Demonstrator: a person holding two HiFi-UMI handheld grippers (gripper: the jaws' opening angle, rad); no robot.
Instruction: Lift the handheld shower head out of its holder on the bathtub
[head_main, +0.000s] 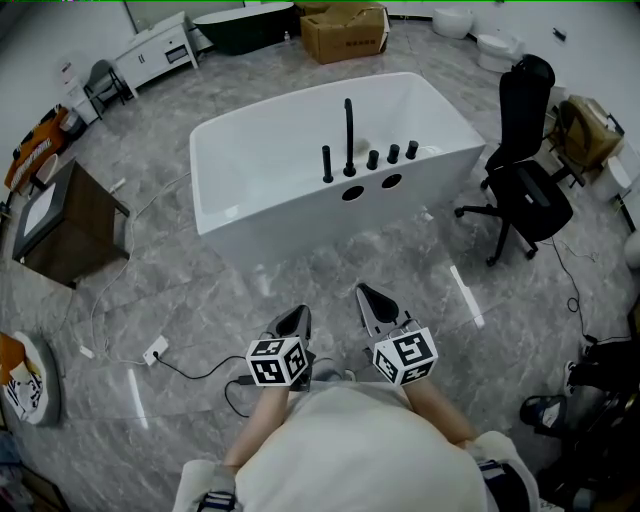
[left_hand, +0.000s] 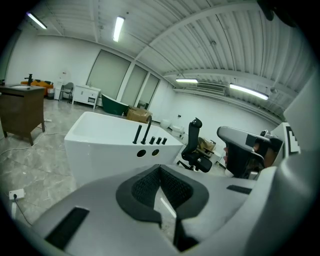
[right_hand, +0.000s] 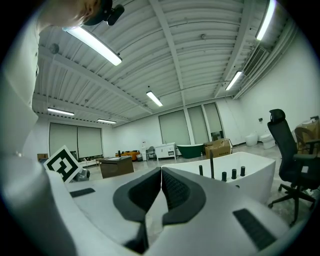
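Observation:
A white freestanding bathtub stands in the middle of the floor. On its near rim a slim black handheld shower head stands upright in its holder, beside a tall black spout and three black knobs. My left gripper and right gripper hover side by side well short of the tub, both shut and empty. In the left gripper view the left gripper points at the tub and shower head. In the right gripper view the right gripper sits left of the shower head.
A black office chair stands right of the tub. A dark wooden cabinet is at the left. A cable with a white socket lies on the grey floor. A cardboard box and a dark tub sit at the back.

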